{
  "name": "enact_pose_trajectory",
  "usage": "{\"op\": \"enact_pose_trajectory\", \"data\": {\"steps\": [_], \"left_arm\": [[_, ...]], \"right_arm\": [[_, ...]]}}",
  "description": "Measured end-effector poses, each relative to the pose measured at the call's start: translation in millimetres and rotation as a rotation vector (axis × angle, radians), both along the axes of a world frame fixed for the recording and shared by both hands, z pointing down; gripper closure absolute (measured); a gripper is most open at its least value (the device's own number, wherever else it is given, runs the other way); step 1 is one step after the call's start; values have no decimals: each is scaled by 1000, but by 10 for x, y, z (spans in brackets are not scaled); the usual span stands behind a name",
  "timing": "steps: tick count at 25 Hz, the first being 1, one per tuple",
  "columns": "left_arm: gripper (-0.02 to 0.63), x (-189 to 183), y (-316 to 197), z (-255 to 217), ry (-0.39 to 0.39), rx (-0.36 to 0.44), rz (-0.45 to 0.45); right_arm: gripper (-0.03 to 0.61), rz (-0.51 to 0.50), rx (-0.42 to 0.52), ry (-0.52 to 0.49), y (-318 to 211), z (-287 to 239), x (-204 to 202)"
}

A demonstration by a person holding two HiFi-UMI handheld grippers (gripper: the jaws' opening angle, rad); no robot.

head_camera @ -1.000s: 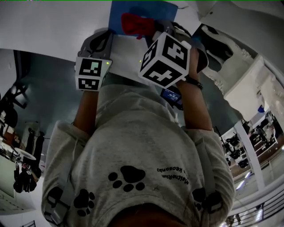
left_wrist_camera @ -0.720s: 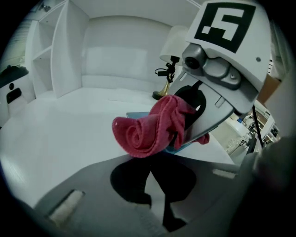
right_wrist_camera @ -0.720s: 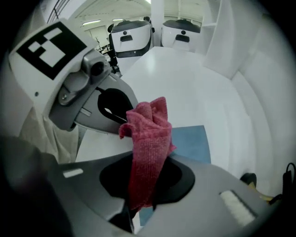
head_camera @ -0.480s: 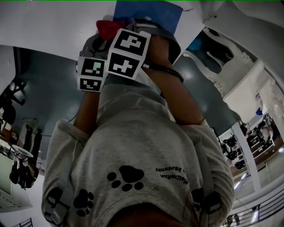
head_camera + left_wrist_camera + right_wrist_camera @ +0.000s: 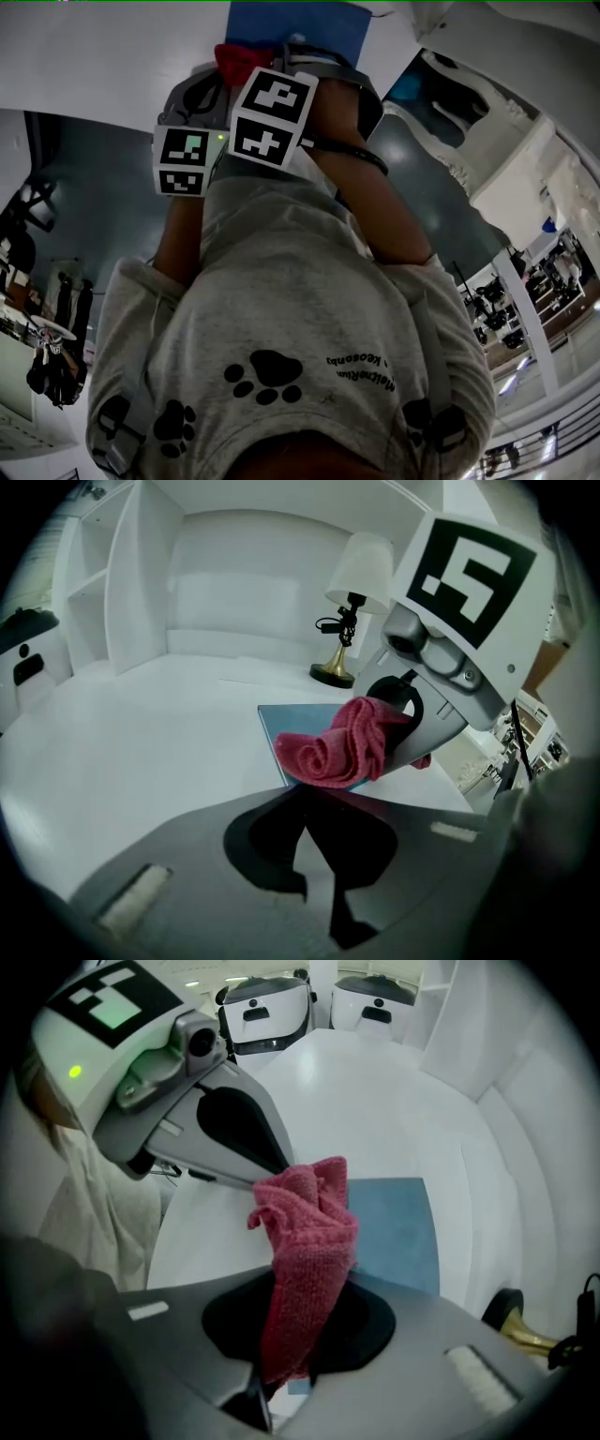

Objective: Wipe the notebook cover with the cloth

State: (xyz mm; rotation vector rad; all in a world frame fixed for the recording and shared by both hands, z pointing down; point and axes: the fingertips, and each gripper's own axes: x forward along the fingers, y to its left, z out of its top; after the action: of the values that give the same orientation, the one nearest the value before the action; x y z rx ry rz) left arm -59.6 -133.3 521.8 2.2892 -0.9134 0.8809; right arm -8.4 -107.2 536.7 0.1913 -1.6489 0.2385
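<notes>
- Right gripper (image 5: 296,1321): jaws closed on the red cloth (image 5: 305,1227). One end of the cloth is pinched between the jaws; the rest stands up past the jaw tips as a folded bunch.
- Left gripper (image 5: 300,794): jaws closed, tips meeting in a single point. Nothing shows between them. The tips sit at the near edge of the notebook (image 5: 286,726); whether they press on it cannot be told.
- Notebook: blue cover, lying flat on the white table (image 5: 141,733). The right gripper view shows most of the cover bare to the right of the cloth.
- Cloth position: in the left gripper view the bunch lies over the near part of the cover, its lower edge against the blue surface, just beyond the left jaw tips.
- Gripper spacing: the head view shows both grippers close together at the table edge, marker cubes side by side, with the cloth just beyond them.
- Marker cube (image 5: 469,569): on the right gripper, above and to the right of the cloth in the left gripper view.
- Lamp (image 5: 361,574): white shade on a brass base, upright on the table beyond the notebook.
</notes>
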Motion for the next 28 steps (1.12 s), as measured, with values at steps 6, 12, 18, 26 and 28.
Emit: {"op": "enact_pose_trajectory", "data": {"steps": [6, 12, 18, 26, 28], "left_arm": [[612, -39, -8, 15, -7, 7, 4], [612, -34, 1, -17, -23, 10, 12], [612, -23, 13, -13, -32, 8, 22], [612, -20, 7, 7, -49, 17, 28], [612, -15, 13, 9, -48, 15, 30]], "right_arm": [[502, 72, -27, 52, 172, 33, 482], [502, 128, -45, 100, 304, 10, 920], [502, 176, -56, 125, 392, 10, 1196], [502, 216, -77, 166, 489, 93, 1479], [502, 231, -86, 171, 517, 107, 1538]]}}
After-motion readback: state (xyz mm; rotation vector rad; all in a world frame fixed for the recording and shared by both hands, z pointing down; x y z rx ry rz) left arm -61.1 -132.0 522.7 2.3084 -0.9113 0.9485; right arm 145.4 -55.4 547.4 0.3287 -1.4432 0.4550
